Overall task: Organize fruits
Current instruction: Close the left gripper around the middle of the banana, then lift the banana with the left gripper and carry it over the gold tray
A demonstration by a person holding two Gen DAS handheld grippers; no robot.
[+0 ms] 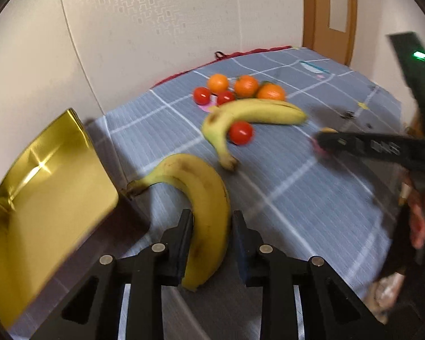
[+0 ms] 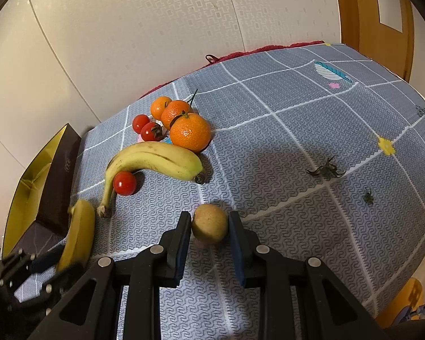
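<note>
The left gripper (image 1: 211, 226) clamped a banana (image 1: 204, 198) near the mat's (image 1: 311, 198) left edge — beside the gold box (image 1: 51, 198), likely its destination. The right gripper (image 2: 209, 226) pinched a small yellowish fruit (image 2: 209, 223) at mid-mat — both fruits poised for sorting

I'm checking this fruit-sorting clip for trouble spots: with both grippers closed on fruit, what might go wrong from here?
1. The left gripper pinches the near banana close to one end, so the long free part may swing or slip when lifted toward the gold-lined box.
2. The right gripper clamps a small round yellowish fruit, which could squirt out from between the flat pads.
3. The loose tomato leaning against the second banana may roll if that is bumped.
</note>
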